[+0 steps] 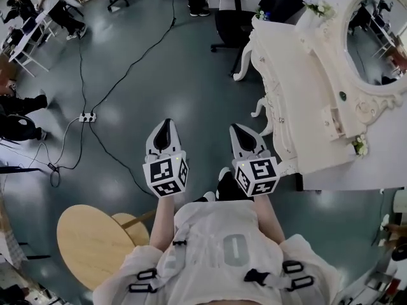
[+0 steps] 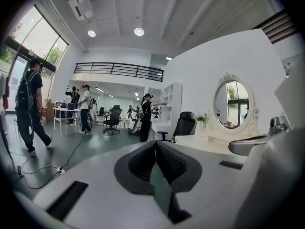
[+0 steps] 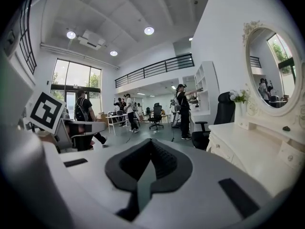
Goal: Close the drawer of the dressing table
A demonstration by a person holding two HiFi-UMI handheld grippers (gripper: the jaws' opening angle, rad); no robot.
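Note:
The white dressing table (image 1: 305,100) with its oval mirror (image 1: 375,37) stands at the right in the head view, and its carved front (image 3: 248,151) is also to the right of my right gripper. A small drawer (image 1: 333,122) under the mirror looks pulled out a little. My left gripper (image 1: 166,124) and right gripper (image 1: 240,129) hang side by side over the floor, left of the table and apart from it. Both point forward, roughly level. The left gripper (image 2: 156,144) has its jaws together on nothing. The right gripper (image 3: 151,143) is likewise shut and empty.
A black office chair (image 1: 232,24) stands at the table's far end. A power strip (image 1: 87,117) with cables lies on the grey floor to the left. A round wooden stool (image 1: 95,243) is beside me at the lower left. Several people (image 2: 143,116) stand farther back.

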